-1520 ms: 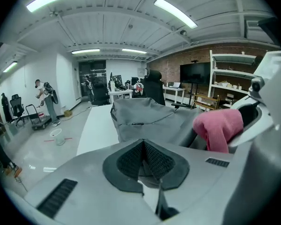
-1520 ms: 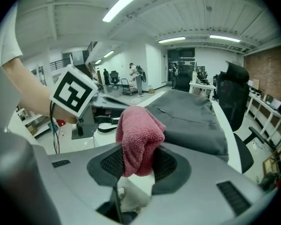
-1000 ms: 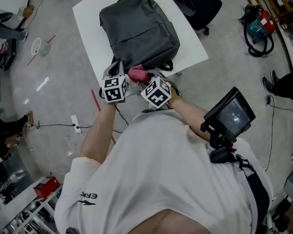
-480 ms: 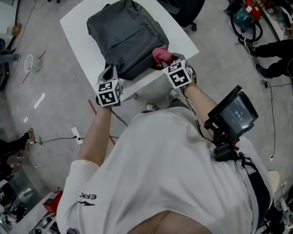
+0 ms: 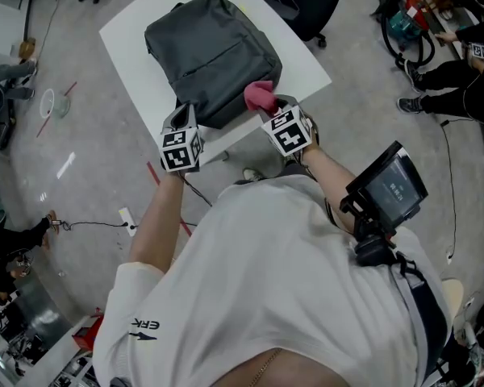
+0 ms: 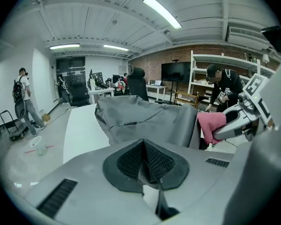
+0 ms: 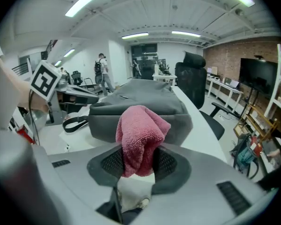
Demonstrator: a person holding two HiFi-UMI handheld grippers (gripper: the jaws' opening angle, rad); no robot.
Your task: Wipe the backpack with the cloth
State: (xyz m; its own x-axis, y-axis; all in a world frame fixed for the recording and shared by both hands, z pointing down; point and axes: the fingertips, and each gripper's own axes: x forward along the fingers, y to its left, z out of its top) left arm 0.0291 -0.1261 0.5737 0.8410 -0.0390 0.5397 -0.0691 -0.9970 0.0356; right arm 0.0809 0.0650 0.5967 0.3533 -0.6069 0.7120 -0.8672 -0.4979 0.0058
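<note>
As right tongs point(image 7: 138, 159) clamp cloth point(image 7: 141, 132), backpack point(image 7: 131, 92), chair point(image 7: 195, 72)

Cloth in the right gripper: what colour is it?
The cloth is pink, seen best in the right gripper view.

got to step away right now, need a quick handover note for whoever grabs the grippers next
Left gripper: shut, empty, by the backpack's near left corner.
Right gripper: shut on the pink cloth, held at the backpack's near right corner; contact can't be confirmed.
The backpack lies flat on the white table.
Done: cloth is gripped and at the bag. How much has been wiped can't be told.
Left: run the cloth over the backpack's surface; the left gripper could probably steady the bag.
</note>
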